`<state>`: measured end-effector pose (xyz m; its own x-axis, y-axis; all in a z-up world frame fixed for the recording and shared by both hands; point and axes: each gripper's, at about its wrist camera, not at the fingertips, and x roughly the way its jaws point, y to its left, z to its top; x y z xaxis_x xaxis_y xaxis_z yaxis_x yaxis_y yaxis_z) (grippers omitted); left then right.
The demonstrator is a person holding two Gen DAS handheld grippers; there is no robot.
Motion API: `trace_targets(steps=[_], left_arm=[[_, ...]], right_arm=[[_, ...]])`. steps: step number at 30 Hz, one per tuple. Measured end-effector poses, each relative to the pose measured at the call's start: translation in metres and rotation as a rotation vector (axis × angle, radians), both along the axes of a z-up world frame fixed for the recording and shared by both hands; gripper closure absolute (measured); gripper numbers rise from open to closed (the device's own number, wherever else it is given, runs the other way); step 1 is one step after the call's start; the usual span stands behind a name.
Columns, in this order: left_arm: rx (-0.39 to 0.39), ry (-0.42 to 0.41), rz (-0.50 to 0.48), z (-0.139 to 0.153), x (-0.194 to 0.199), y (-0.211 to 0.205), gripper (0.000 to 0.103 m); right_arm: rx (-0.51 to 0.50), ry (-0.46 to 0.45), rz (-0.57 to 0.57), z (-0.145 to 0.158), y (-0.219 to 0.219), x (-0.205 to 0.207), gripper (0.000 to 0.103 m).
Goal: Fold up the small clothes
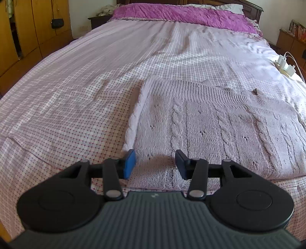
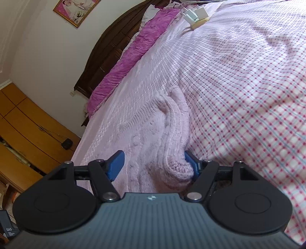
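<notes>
A pale pink cable-knit sweater lies flat on the checked bed sheet. My left gripper hovers over the sweater's near left corner, its blue pads apart with only the knit surface showing below the gap. In the right wrist view the sweater has a thick rolled fold along its edge. That fold runs between the pads of my right gripper. The right-hand pad rests against the fold, while the left-hand pad stands clear of it, so the jaws are wide.
A power strip with white chargers lies on the bed's right side, also visible as the strip in the right wrist view. A purple quilt covers the head end. Wooden wardrobes stand to the left of the bed.
</notes>
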<state>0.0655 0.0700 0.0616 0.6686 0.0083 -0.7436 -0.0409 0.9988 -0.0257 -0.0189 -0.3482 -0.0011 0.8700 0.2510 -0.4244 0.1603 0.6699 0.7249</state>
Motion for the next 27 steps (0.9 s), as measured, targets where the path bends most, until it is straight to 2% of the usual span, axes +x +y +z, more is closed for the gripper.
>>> trace_targets(steps=[7, 8, 10, 11, 12, 15, 19, 27], left_arm=[[-0.004, 0.009, -0.004, 0.0, 0.003, 0.001, 0.055], [-0.005, 0.011, -0.004, 0.0, 0.003, 0.002, 0.055], [-0.008, 0.013, -0.006, 0.001, 0.004, 0.003, 0.055], [-0.009, 0.012, -0.007, 0.002, 0.004, 0.003, 0.055], [-0.01, 0.012, -0.008, 0.002, 0.003, 0.004, 0.055], [-0.013, 0.008, -0.011, 0.005, 0.002, 0.007, 0.055], [-0.011, 0.0, -0.007, 0.01, 0.0, 0.013, 0.055], [-0.007, -0.015, 0.024, 0.015, -0.006, 0.028, 0.055]], right_arm=[[-0.037, -0.009, -0.024, -0.005, 0.004, 0.029, 0.031], [-0.051, -0.006, -0.027, -0.006, 0.006, 0.032, 0.036], [-0.076, 0.006, -0.037, -0.006, 0.009, 0.038, 0.051], [-0.078, 0.014, -0.046, -0.007, 0.009, 0.041, 0.066], [-0.068, 0.016, -0.052, -0.008, 0.007, 0.043, 0.071], [-0.035, -0.035, -0.054, -0.004, 0.004, 0.042, 0.074], [-0.099, -0.106, -0.021, 0.017, 0.016, 0.044, 0.074], [-0.118, -0.145, 0.009, 0.042, 0.036, 0.05, 0.074]])
